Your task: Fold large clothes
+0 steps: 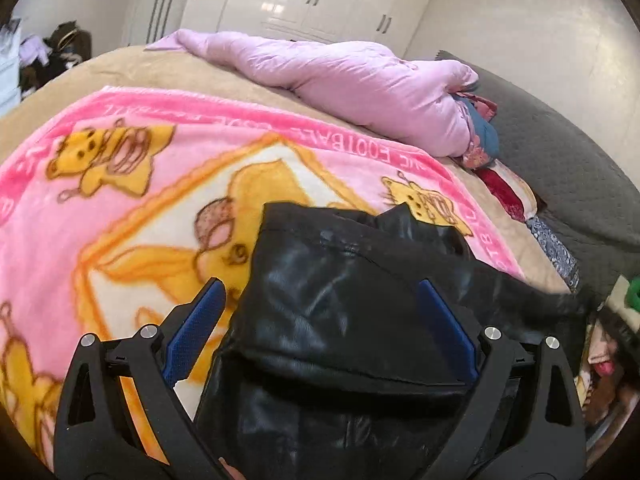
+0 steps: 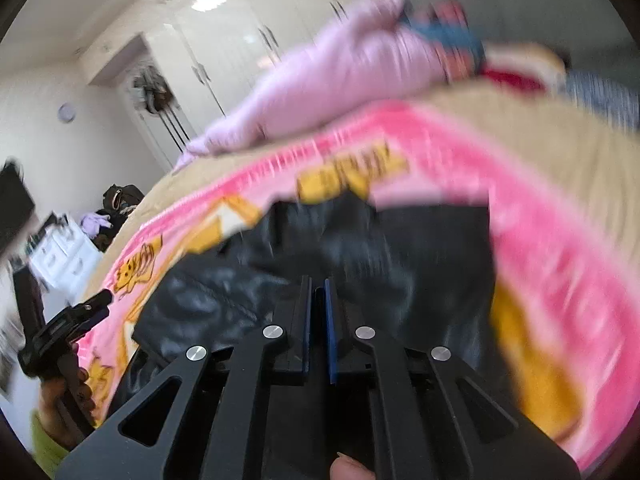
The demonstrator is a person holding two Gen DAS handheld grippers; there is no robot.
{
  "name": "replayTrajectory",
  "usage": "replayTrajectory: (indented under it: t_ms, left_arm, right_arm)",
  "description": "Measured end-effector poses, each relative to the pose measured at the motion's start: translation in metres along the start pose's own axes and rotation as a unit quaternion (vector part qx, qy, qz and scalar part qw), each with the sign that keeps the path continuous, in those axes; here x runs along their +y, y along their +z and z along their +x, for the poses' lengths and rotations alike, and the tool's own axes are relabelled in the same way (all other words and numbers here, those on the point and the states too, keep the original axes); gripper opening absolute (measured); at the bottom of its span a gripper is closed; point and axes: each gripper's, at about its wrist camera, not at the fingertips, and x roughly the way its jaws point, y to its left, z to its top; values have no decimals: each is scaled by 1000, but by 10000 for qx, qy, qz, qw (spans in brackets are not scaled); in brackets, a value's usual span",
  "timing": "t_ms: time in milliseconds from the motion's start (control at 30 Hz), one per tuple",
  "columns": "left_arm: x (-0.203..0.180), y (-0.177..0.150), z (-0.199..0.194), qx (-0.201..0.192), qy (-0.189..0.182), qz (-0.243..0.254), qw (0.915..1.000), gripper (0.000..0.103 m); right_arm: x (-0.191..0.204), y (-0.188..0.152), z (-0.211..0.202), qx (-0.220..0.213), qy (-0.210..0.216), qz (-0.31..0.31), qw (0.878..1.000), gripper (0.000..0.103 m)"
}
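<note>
The step in hand looked like a fold of the black leather garment [image 1: 340, 320], which lay on the pink cartoon blanket [image 1: 132, 184] spread over the bed [image 1: 168, 68], toward the bed's near edge. To do it well, each gripper should take the garment at an outer edge, through both layers, and lift only a little, so the stiff material bends in one clean line and does not drag the blanket with it. Both sides should travel together, otherwise the fold goes crooked.

The left gripper [image 1: 322, 300] stood wide open over the garment, one blue pad on each side of a raised fold; the pads did not press on it, so it held nothing. The right gripper [image 2: 317, 292] was shut, its blue pads nearly together. This view was blurred, and I could not tell whether a thin edge of the garment was caught between them.

The garment was black and shiny, with seams and many creases, bunched in several layers and not yet flat. A pink quilted coat [image 1: 360, 80] lay along the far edge of the bed, well apart from it.
</note>
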Motion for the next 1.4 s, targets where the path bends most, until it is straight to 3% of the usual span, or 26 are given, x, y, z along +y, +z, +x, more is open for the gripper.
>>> replayTrajectory:
  t_ms: [67, 133, 233, 333, 467, 633, 867, 1067, 1200, 1300, 1400]
  left_arm:
    - [-10, 3, 10, -9, 36, 194, 9998, 88]
    - [-18, 3, 26, 121, 42, 261, 9996, 77]
    - [-28, -3, 49, 331, -11, 293, 9990, 67]
    - [-36, -13, 64, 549, 21, 441, 9975, 54]
    - [-40, -26, 79, 760, 211, 659, 9947, 51]
    - [-44, -41, 90, 895, 426, 987, 9902, 51]
    - [-39, -47, 94, 904, 403, 948, 9906, 51]
    - [-41, -47, 94, 854, 396, 948, 9910, 51]
    - [-39, -47, 93, 846, 351, 906, 9917, 51]
    - [-39, -47, 93, 848, 351, 907, 9916, 51]
    - [-39, -47, 93, 848, 351, 911, 9916, 52]
  right_arm:
    - [6, 16, -10, -315, -150, -297, 9989, 5]
    - [4, 29, -15, -437, -167, -418, 9980, 5]
    - [-3, 33, -10, -419, -329, -648, 9965, 5]
    - [-16, 19, 8, -201, -426, -502, 9976, 5]
    - [-30, 7, 22, 112, -564, -252, 9980, 5]
    - [-29, 4, 21, 77, -827, -264, 9962, 6]
    - [-37, -8, 35, 394, -1270, -110, 9911, 8]
    - [-38, -9, 31, 338, -2076, -332, 9771, 15]
    - [-25, -5, 22, 67, -1337, -359, 9903, 15]
    - [-10, -4, 31, 190, -841, -476, 9951, 15]
    - [2, -11, 54, 613, -970, -703, 9909, 15]
